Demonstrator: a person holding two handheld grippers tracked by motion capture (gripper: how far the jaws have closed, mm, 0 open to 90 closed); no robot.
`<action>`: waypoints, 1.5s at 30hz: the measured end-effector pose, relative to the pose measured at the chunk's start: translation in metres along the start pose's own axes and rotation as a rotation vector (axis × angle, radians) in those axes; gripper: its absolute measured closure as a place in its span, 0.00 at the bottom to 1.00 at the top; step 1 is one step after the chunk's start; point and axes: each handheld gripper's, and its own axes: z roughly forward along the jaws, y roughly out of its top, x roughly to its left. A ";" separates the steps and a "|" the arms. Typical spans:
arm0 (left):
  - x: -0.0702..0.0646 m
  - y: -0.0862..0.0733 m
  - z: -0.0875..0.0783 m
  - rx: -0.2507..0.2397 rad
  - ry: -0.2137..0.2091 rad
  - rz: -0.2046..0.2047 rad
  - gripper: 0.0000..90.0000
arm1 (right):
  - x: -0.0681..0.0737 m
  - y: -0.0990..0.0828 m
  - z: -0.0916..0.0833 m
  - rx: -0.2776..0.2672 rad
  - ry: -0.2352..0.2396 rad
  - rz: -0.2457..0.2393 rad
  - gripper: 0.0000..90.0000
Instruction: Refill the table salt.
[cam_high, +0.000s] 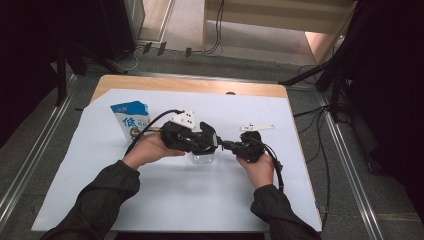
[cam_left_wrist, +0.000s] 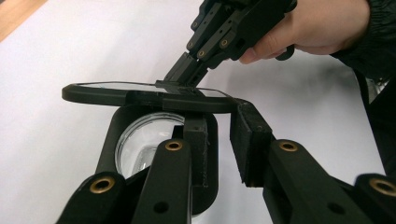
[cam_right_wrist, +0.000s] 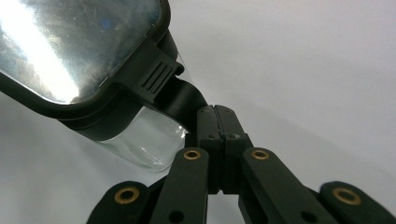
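A clear glass jar (cam_high: 202, 158) with a black collar (cam_left_wrist: 112, 140) stands on the white sheet between my hands. Its black-framed lid (cam_left_wrist: 140, 97) with a clear window (cam_right_wrist: 70, 42) is lifted flat above the mouth. My right gripper (cam_right_wrist: 216, 112) is shut on the ribbed tab at the lid's edge, reaching in from the right (cam_high: 226, 145); in the left gripper view it (cam_left_wrist: 180, 77) comes down from above. My left gripper (cam_left_wrist: 219, 126) straddles the collar's wall just under the lid. A thin gap still shows between its pads (cam_left_wrist: 250, 144) and the wall.
A blue and white milk carton (cam_high: 131, 119) stands at the back left of the white sheet (cam_high: 200, 200), close behind my left hand. The wooden table edge (cam_high: 190, 84) runs along the back. Cables trail from both grippers toward me.
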 end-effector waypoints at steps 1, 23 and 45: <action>0.000 0.000 0.000 0.000 0.000 0.000 0.87 | 0.000 0.000 0.000 0.000 0.000 0.000 1.00; 0.005 0.028 0.016 0.014 -0.059 -0.006 0.87 | 0.001 -0.001 0.000 -0.001 0.005 0.007 1.00; 0.007 0.042 0.030 0.053 -0.102 0.001 0.94 | 0.001 -0.001 0.000 -0.003 0.003 0.015 1.00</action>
